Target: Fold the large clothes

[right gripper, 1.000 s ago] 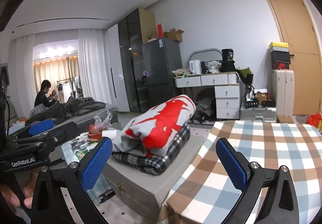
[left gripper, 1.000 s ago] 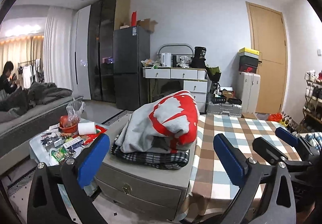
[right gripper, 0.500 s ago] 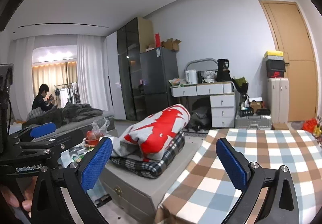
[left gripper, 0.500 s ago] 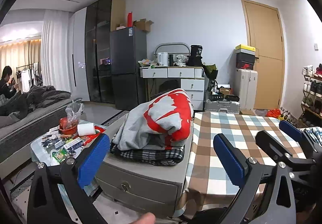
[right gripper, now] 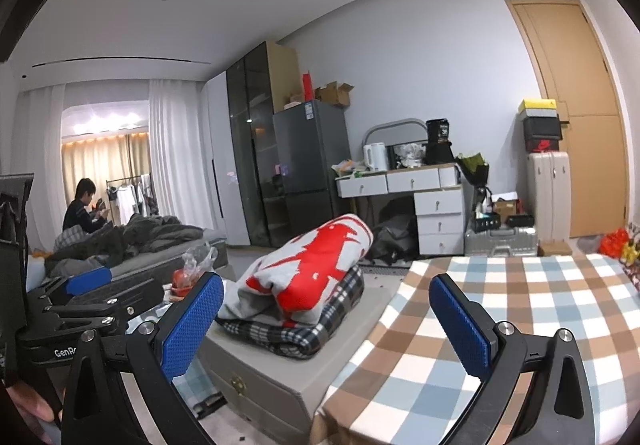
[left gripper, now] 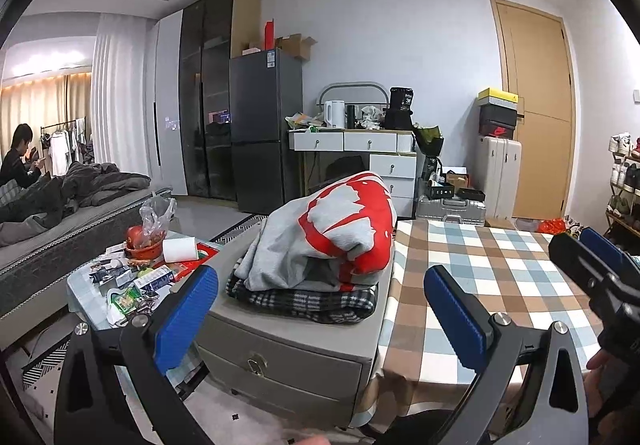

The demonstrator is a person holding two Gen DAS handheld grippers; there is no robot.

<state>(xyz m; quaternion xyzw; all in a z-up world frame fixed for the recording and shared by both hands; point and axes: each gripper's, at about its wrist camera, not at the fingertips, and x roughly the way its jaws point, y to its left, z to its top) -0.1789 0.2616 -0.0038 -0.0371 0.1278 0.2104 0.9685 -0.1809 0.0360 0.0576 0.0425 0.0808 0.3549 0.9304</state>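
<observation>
Clothes pile (left gripper: pixel 320 241): grey and red sweatshirt lying bunched on top of a folded black and white plaid garment (left gripper: pixel 304 301); both sit on my grey drawer cabinet (left gripper: pixel 288 357), toward its rear half, well clear of its front edge.
Sweatshirt: rounded heap, red print facing up and to the right; it overhangs the plaid piece on the right-hand side.
Cabinet position: its right edge is flush against the left edge of the checked tablecloth (left gripper: pixel 492 277).
Tablecloth: bare where the frames show it; brown, blue and white checks.
My left tongs (left gripper: pixel 320 313): jaws spread wide, blue pads (left gripper: pixel 186 313) far apart, nothing between them; held in air in front of the cabinet's front edge, touching nothing.
My right tongs (right gripper: pixel 326 325): jaws likewise spread wide and holding nothing; hanging above the near left corner of the tablecloth, no contact with cloth or clothes.
Cross-view: right tongs appear at the right edge of the left wrist view, over the table's right side; left tongs show at the left edge of the right wrist view.
My hand (right gripper: pixel 28 405): partly seen at the lower left corner of the right wrist view, under the left tongs' handle.
Side table (left gripper: pixel 120 277): left of the cabinet, cluttered with packets, a paper roll and a red bowl.
Background: one person sitting far left, beyond a grey bed.
</observation>
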